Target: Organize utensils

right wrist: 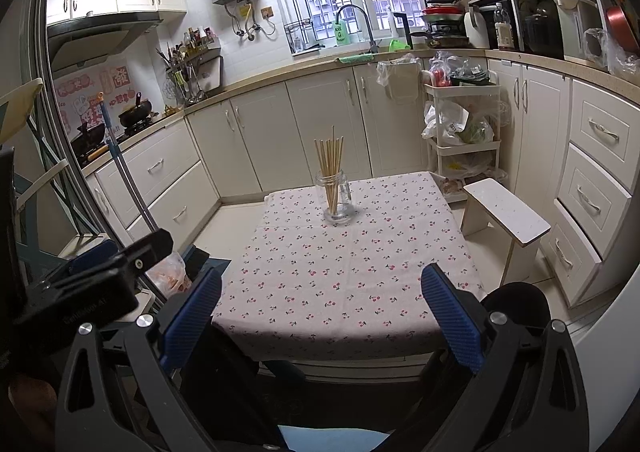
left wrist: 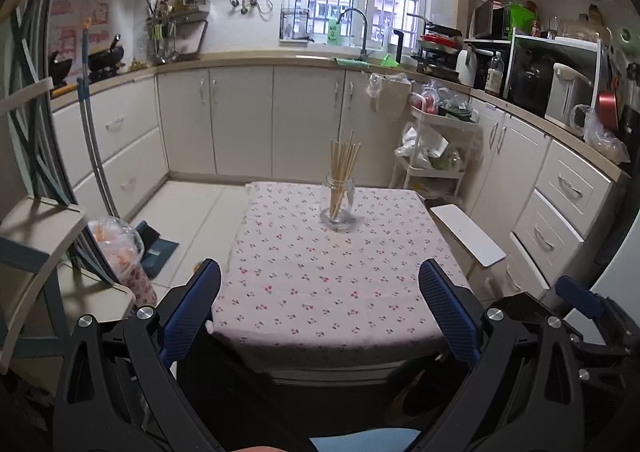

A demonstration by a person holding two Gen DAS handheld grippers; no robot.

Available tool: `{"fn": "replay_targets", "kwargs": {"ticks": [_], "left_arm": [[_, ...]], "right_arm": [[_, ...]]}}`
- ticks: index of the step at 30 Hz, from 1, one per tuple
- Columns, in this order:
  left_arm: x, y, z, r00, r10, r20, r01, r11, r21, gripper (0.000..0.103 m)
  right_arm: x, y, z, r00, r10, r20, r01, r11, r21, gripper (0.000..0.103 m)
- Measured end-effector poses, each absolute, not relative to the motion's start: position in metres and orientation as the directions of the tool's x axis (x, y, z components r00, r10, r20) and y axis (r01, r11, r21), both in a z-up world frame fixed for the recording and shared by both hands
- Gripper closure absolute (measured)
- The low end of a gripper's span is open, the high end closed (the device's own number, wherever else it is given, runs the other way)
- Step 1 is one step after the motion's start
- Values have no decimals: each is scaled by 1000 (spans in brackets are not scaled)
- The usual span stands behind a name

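Left wrist view shows the chopsticks [left wrist: 343,171] standing bunched in a glass jar [left wrist: 338,205], well ahead of the left tongs [left wrist: 320,316] on the far half of the cloth-covered surface [left wrist: 328,292]. Both left and right tongs [right wrist: 320,322] gape wide and hold nothing. No loose utensils lie between tongs and jar, so the sorting looks finished, or not begun.

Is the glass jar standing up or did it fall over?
Standing up. The glass jar sits on its base on the tablecloth, chopsticks sticking up out of it.
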State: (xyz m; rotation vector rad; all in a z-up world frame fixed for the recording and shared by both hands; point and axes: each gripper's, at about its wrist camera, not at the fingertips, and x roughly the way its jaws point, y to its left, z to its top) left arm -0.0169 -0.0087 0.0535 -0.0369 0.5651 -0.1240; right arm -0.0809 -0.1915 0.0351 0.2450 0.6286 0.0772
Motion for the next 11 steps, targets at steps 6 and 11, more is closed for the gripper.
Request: {"fn": "replay_targets", "kwargs": {"ticks": [6, 11], "left_arm": [[-21, -6, 60, 864, -87, -495, 73, 996, -48, 8], [-19, -4, 60, 857, -93, -507, 71, 996, -62, 8]], "right_arm": [[-81, -191, 36, 808, 146, -572, 2, 968, 249, 7], [-80, -193, 37, 810, 147, -568, -2, 969, 247, 7]]}}
